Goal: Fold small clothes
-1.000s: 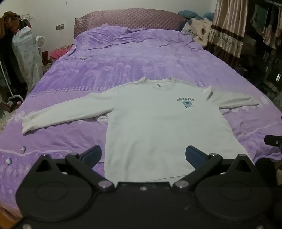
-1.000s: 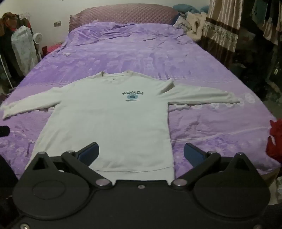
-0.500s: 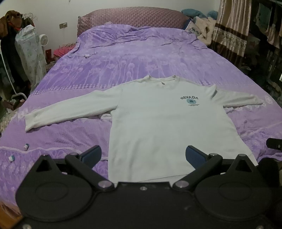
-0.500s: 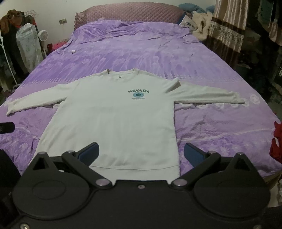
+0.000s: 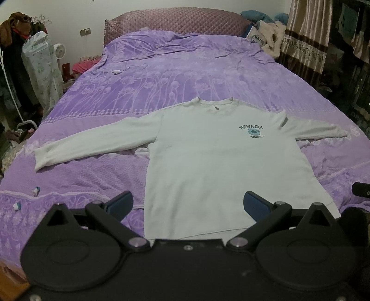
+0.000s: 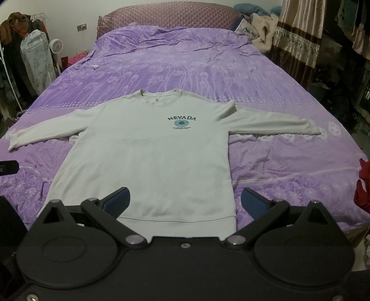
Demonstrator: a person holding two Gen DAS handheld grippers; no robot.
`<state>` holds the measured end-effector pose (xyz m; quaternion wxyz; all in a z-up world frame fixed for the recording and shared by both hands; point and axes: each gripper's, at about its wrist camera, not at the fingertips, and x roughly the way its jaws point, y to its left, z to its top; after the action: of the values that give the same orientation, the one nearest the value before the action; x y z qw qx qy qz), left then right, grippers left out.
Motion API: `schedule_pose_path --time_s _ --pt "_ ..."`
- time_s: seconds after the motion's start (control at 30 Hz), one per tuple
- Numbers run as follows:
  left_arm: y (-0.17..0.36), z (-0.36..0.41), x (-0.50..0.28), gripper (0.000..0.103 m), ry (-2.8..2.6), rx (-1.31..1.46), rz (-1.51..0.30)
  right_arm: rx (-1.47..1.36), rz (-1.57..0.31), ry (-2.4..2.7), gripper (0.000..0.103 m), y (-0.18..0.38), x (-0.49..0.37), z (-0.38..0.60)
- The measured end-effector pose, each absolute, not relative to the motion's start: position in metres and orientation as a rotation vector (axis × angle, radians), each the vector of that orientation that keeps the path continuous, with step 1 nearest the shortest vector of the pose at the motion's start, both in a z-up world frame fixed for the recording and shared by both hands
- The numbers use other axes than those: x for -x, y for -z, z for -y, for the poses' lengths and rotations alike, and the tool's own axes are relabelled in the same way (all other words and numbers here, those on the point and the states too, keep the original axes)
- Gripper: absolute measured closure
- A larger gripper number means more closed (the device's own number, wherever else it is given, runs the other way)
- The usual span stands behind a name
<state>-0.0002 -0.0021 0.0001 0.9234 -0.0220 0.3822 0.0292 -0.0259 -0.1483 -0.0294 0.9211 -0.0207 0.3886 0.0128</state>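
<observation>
White sweatshirt [image 5: 219,162] lying flat, front up, on the near half of the bed [image 5: 208,76], hem toward the cameras and collar toward the headboard [image 5: 175,20]. Both sleeves are stretching out sideways; the left sleeve [image 5: 92,143] is angling slightly down toward its cuff, the right sleeve [image 6: 272,125] is running nearly straight. A dark "NEVADA" print [image 6: 181,122] with a round emblem is showing on the chest.

Left gripper [image 5: 187,201] is hovering over the hem's left corner, jaws spread wide, blue pads [image 5: 120,202] apart and holding nothing; one pad is sitting over the purple cover, the other over the cloth. Right gripper [image 6: 183,199] is hovering over the hem's right corner, likewise spread wide and empty, with its pads [image 6: 116,200] straddling the garment's right edge. Whether either is touching the fabric cannot be told.

Beyond the garment: a white cable [image 5: 118,70] is lying on the cover near the head end; two small white-and-blue items [image 5: 35,190] are resting near the left edge. Cushions [image 5: 266,34] are piling at the far right corner beside a curtain [image 5: 305,39]. A small fan [image 5: 60,49] and hanging clothes [image 5: 13,46] are standing at the left; a red cloth [image 6: 363,185] is showing at the right edge
</observation>
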Motion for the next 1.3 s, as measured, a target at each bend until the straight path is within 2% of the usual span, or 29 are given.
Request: schedule_pose_path --time_s 1.3 --pt "-0.0002 -0.0036 0.0038 0.0 -0.095 0.07 -0.768 0.05 -0.799 -0.022 0.002 0.0324 0.0231 0.1498"
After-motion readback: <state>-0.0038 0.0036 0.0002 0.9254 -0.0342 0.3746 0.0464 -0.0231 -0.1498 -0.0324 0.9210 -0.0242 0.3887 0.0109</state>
